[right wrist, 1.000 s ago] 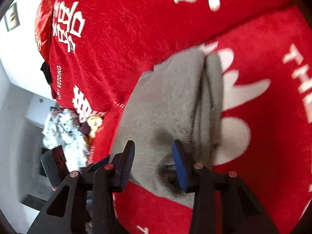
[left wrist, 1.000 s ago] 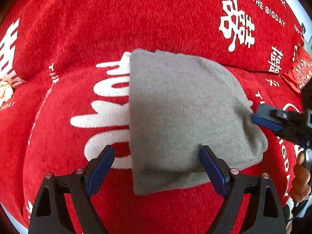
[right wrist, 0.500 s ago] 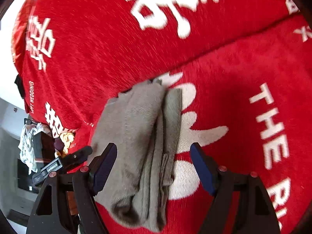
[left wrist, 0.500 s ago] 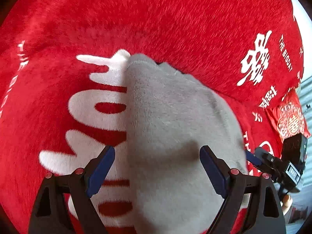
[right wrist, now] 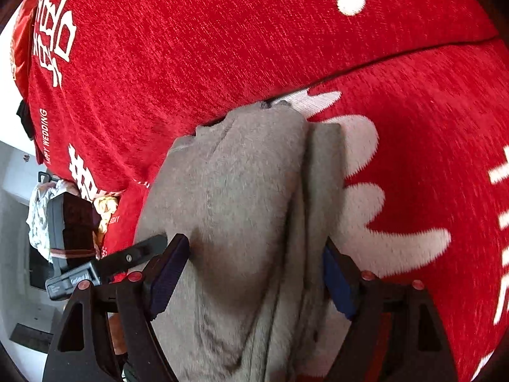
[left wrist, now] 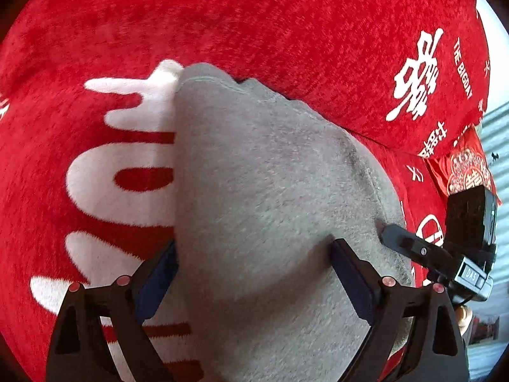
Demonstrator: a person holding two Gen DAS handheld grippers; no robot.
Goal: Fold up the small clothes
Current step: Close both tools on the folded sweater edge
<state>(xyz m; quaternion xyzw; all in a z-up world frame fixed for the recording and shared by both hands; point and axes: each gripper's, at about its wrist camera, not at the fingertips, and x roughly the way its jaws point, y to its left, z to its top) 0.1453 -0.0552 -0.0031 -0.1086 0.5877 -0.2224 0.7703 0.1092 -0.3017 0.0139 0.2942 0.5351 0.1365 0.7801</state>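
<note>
A folded grey garment (left wrist: 270,191) lies on the red sofa seat, with its layered edges toward the right in the right wrist view (right wrist: 241,191). My left gripper (left wrist: 254,248) is open and low over its near end; one pad sits at the cloth's left edge and the other rests on top. My right gripper (right wrist: 254,245) straddles the other end, its jaws opening wide with the grey folds between them and no grip on them. Each gripper shows in the other's view: the right gripper (left wrist: 410,245) and the left gripper (right wrist: 133,254).
The red seat cover (left wrist: 79,127) carries large white lettering, and the backrest (left wrist: 286,31) rises just behind the garment. A red patterned cushion (left wrist: 461,172) lies at the far right. Beyond the sofa's end sits a heap of pale cloth (right wrist: 38,210).
The right gripper has let go of the grey fold it pinched and spread wide. Both grippers have come lower and closer over the garment, which now fills more of each view.
</note>
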